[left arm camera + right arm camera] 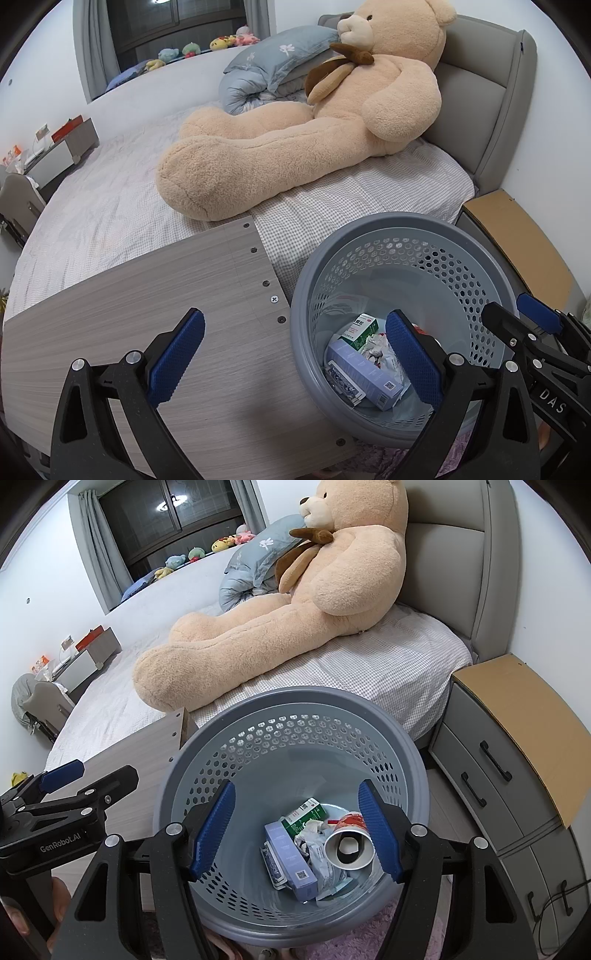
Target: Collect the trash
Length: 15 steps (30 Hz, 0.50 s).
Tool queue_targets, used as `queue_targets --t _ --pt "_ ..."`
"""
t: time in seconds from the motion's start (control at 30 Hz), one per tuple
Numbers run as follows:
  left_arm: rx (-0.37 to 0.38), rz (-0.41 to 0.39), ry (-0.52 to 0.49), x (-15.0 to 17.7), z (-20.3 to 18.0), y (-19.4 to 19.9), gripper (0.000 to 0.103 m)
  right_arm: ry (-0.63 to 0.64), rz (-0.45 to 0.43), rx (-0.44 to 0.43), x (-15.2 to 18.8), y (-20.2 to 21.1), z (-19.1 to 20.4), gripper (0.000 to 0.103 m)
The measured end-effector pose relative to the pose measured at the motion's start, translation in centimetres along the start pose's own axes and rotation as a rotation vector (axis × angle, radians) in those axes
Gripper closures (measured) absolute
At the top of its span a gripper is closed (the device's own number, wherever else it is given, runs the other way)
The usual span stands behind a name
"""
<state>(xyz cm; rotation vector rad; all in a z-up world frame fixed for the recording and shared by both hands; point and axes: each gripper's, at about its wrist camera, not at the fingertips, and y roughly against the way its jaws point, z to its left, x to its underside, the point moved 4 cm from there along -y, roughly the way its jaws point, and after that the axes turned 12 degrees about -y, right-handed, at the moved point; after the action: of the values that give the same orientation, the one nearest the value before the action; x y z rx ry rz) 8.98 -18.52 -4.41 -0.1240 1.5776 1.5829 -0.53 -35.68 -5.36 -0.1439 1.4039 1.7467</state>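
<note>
The right hand-held gripper (pixel 297 834) hangs directly above the mouth of the bin (pixel 410 746), with its jaws spread wide and nothing between them. The trash lies straight below and ahead of it, on the bin floor: a cup (pixel 350 843) lying on its side with its mouth turned up toward the camera, just inside the right finger, a lilac box (pixel 291 860) whose long axis runs from far-left to near-right between the fingers, a green box (pixel 304 814) further ahead, and crumpled paper (pixel 314 834) between them. The left hand-held gripper (pixel 295 360) is also released and empty; it hovers over the edge where the desk (pixel 147 314) meets the bin, so the bin is to its right and below, and its right finger crosses over the rim. From this gripper the right one is seen at the far right, close by. The desk part in view carries nothing, so I judge the collecting is nearly or fully done. If more trash must go in, the right gripper is the nearer one, already centred over the opening, and nothing blocks the way down. Beyond the bin there is the bed (pixel 388 672) with a teddy bear (pixel 295 609), and to the right a nightstand (pixel 517 738); both are well apart from the grippers.
</note>
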Motion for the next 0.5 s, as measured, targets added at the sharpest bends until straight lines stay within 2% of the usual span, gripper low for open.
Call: queue_targets --t 0.5 --pt "0.009 0.011 0.007 0.04 -0.04 -0.22 0.006 0.001 0.001 0.001 0.05 0.03 0.09 0.037"
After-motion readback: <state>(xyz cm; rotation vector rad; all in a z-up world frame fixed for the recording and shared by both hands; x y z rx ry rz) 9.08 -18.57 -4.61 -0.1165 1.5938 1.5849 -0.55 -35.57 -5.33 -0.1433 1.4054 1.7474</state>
